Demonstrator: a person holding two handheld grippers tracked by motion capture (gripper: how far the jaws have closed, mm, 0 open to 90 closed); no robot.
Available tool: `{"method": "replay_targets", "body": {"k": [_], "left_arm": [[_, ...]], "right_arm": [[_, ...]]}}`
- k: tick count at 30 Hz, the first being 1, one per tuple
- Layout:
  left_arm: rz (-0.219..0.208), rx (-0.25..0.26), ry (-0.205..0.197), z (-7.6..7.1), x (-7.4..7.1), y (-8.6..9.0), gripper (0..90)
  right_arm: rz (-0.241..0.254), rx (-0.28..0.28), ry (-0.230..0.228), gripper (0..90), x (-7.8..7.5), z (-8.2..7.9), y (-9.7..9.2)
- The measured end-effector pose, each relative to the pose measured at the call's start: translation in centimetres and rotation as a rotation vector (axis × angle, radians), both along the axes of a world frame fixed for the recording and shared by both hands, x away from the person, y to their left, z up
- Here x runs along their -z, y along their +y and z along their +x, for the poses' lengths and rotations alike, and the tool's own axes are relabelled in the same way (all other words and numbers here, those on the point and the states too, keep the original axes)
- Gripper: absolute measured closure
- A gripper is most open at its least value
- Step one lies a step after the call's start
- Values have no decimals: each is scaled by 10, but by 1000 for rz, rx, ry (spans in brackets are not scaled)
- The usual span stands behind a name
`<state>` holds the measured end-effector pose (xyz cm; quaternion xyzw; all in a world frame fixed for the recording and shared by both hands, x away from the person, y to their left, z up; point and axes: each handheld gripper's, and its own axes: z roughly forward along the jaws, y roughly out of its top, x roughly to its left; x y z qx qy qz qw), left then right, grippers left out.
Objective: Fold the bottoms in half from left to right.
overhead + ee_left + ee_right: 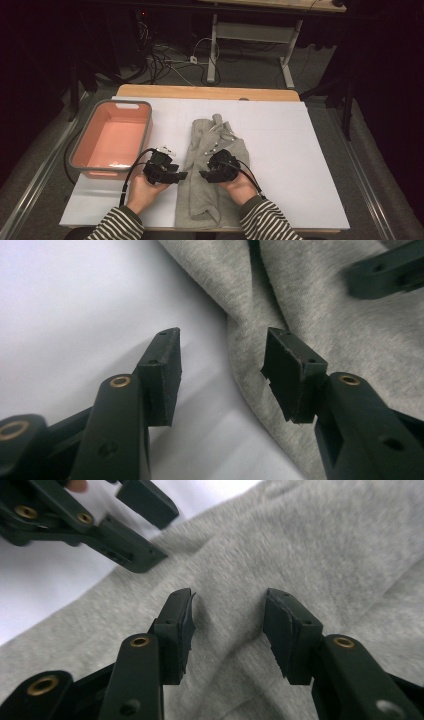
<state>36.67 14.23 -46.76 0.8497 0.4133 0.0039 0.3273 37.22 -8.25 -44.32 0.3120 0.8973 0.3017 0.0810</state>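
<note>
Grey garment point(212, 170), folded into a long narrow strip, lies flat on the white tabletop point(295, 150), running from the near edge toward the middle; small white snaps or buttons show near its far end. All places below relative to the garment. Left gripper point(184, 175) sits at its left edge, about midway along the strip, jaws pointing right; in the left gripper view point(222, 372) the jaws stand roughly half open, one pad over bare tabletop, the other over the cloth edge, nothing pinched between them. Right gripper point(204, 174) rests on top of the garment just right of the left one, jaws pointing left toward it; in the right gripper view point(227, 625) the jaws are about half open with a low ridge of grey cloth between the pads, pads not pressing on it, cloth slightly blurred. Tips of the two grippers are near each other, apart. Pink basin point(82, 155) with grey rim stands well left of the garment, beyond the left gripper. Striped sleeves point(265, 222) come in from the near side.
</note>
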Motion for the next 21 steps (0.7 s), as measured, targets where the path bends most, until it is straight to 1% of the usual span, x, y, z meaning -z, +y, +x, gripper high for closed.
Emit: {"method": "replay_targets", "body": {"k": [1, 2, 3, 4, 6, 7, 8, 9, 10, 13, 17, 20, 21], "left_arm": [[-4, -2, 2, 0, 0, 0, 474], [-10, -2, 5, 1, 0, 0, 474], [-16, -1, 11, 1, 0, 1, 481], [-17, 0, 13, 2, 0, 1, 483], [-14, 0, 11, 2, 0, 1, 487], [-14, 0, 11, 2, 0, 1, 494], [-12, 1, 9, 1, 0, 1, 495], [-12, 0, 9, 1, 0, 1, 496], [-13, 2, 8, 1, 1, 0, 496], [-16, 8, 3, 1, 1, 0, 496], [-19, 10, 1, 2, 2, 0, 496], [-16, 10, -1, 2, 2, 0, 496], [-15, 10, -3, 1, 2, 0, 496]], "right_arm": [[-4, -1, 6, 604, 2, 1, 0], [-4, -1, 6, 604, 2, 1, 0], [-16, -8, 8, 679, 3, 2, 1], [-20, -10, 9, 730, 4, 2, 2], [-18, -17, 13, 814, 4, 2, 1], [-18, -17, 13, 814, 4, 2, 1], [-20, -32, 6, 873, 3, 1, 1], [-24, -34, 5, 881, 3, 1, 1], [-29, -46, -7, 884, 2, 0, 0], [-24, -51, -17, 890, 0, -2, -2], [-11, -41, -16, 892, 0, -3, -7], [-7, -45, -20, 893, -1, -3, -10], [1, -40, -21, 894, -2, -5, -12]]}}
